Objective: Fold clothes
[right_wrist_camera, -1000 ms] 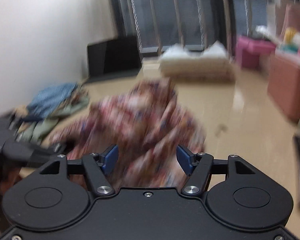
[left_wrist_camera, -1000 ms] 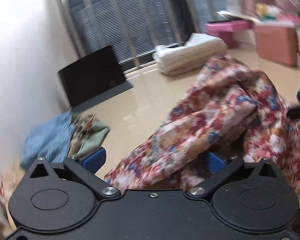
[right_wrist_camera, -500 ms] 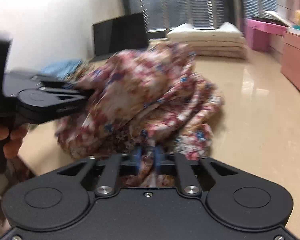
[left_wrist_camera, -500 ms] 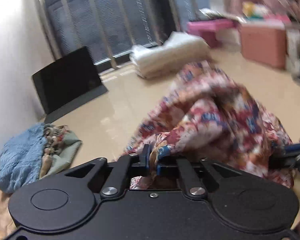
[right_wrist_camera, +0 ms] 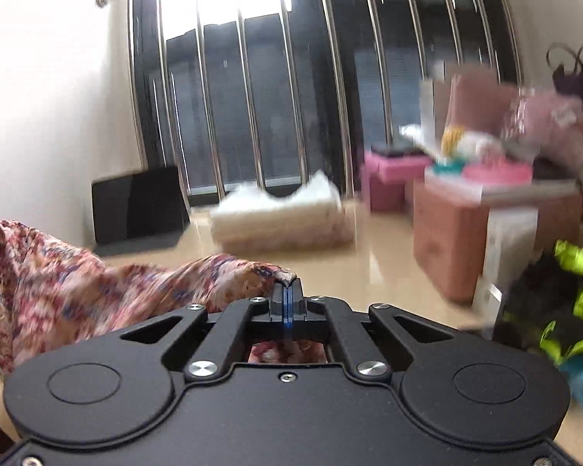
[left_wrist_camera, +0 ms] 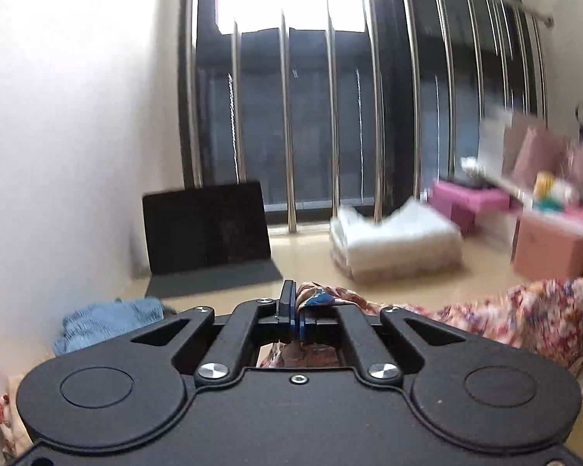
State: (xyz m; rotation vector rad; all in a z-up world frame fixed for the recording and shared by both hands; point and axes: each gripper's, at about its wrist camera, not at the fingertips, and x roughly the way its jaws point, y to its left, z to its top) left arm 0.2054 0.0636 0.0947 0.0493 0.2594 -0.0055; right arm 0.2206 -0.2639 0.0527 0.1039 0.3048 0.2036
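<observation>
- The flowered cloth hangs stretched in the air between the two hand-held grippers, above the glossy beige desk.
- The left hand-held gripper is level and pointed at the window bars; its blue pads are pressed together on a bunched edge of the cloth (which trails off to its right).
- The right hand-held gripper is likewise level and clamped on another edge.
- Behind lie a stack of white towels, a black tablet and a blue garment.

Ahead of the tool, a black folding panel leans by the window bars — white folded bedding beside it, pink boxes farther right.
</observation>
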